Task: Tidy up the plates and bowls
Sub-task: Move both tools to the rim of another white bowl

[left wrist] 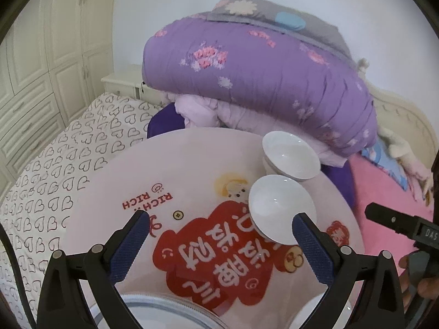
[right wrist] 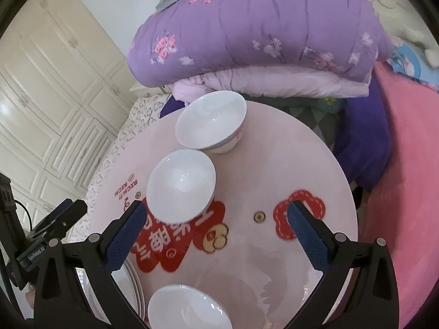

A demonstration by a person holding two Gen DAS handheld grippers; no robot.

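White bowls sit on the round pink table [right wrist: 315, 164]: a far bowl [right wrist: 211, 122] at the far edge, a middle bowl [right wrist: 181, 185] just nearer, a near bowl [right wrist: 188, 308] at the near edge, with plates [right wrist: 135, 288] to its left. My left gripper [left wrist: 221, 229] hangs wide, holding nothing, right finger beside the middle bowl. My right gripper [right wrist: 215, 216] also spread wide and empty over the table.

The plate [left wrist: 164, 312] is cut off by the lower edge of the left wrist view. The near bowl [right wrist: 186, 308] is cropped at the bottom of the right wrist view, where only a sliver of the plate is seen behind the left finger.
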